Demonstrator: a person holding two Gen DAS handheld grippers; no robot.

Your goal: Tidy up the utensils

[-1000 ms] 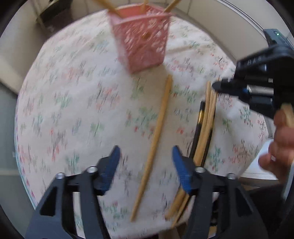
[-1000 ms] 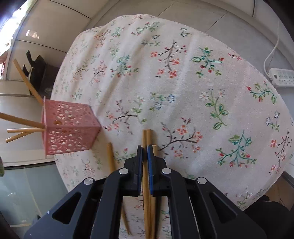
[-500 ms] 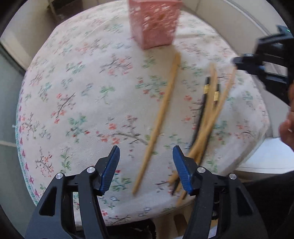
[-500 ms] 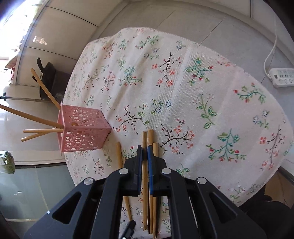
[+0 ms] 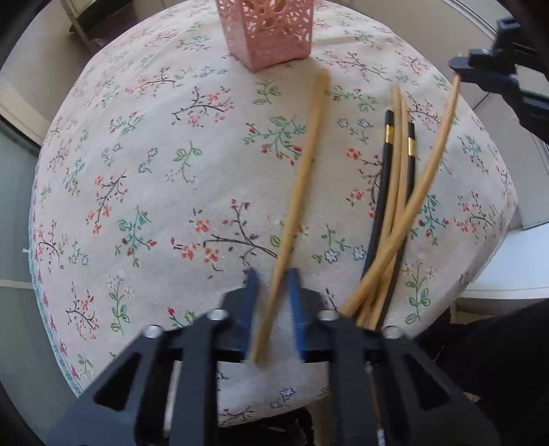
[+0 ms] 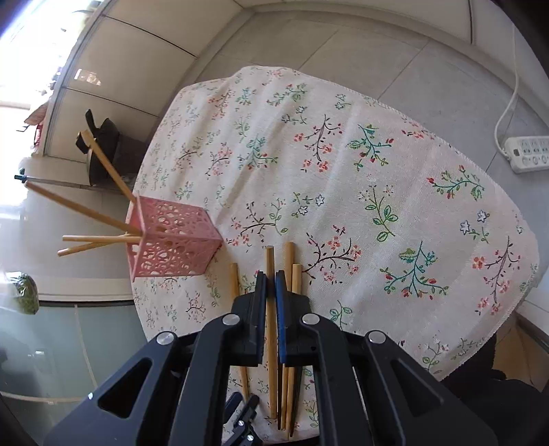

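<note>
A round table under a floral cloth (image 5: 154, 178) carries a pink lattice holder (image 5: 271, 31) at its far side. A single wooden chopstick (image 5: 302, 171) lies pointing toward the holder. My left gripper (image 5: 273, 295) is over its near end, its jaws closing on it with the blue pads against its sides. To the right lies a bundle of wooden and black gold-banded chopsticks (image 5: 386, 164). My right gripper (image 6: 271, 284) is shut on one wooden chopstick (image 6: 270, 260) and holds its far end up off the bundle. The holder (image 6: 171, 240) has several wooden chopsticks sticking out of it.
The table's near edge is right under my left gripper. A white power strip (image 6: 528, 154) with its cable lies on the tiled floor beyond the table. A dark chair (image 6: 106, 147) stands behind the holder. A white ledge (image 5: 507, 267) sits low on the right.
My left gripper's jaws have gone from wide open to narrow around the single chopstick's near end. The right gripper has risen a little with its chopstick still pinched.
</note>
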